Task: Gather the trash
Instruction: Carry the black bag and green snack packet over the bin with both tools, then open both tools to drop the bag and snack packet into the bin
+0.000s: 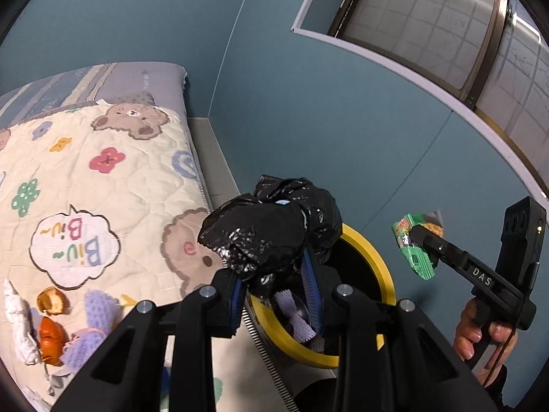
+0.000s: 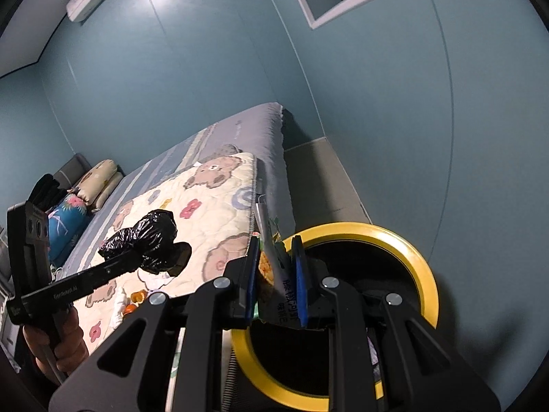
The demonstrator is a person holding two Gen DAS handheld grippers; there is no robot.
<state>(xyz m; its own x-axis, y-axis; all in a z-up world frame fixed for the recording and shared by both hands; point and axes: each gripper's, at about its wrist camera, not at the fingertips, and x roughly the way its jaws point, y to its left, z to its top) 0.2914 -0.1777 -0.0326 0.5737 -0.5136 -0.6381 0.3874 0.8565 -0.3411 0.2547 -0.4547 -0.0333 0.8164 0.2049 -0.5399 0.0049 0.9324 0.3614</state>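
My left gripper [image 1: 276, 274] is shut on a crumpled black plastic bag [image 1: 271, 230] and holds it above the near rim of a yellow-rimmed bin [image 1: 384, 267] beside the bed. The bag also shows in the right wrist view [image 2: 147, 243]. My right gripper [image 2: 276, 267] is shut on a green snack wrapper [image 2: 274, 264] over the bin [image 2: 425, 274]. In the left wrist view the wrapper [image 1: 415, 247] hangs to the right of the bin. A purple wrapper [image 1: 296, 319] lies inside the bin.
On the bed quilt [image 1: 103, 189] lie orange peels [image 1: 49, 336], white tissue [image 1: 20, 326] and purple wrappers [image 1: 89, 336]. Blue walls stand close behind the bin, with a window [image 1: 446, 34] above. Pillows [image 2: 96, 178] lie at the bed's far end.
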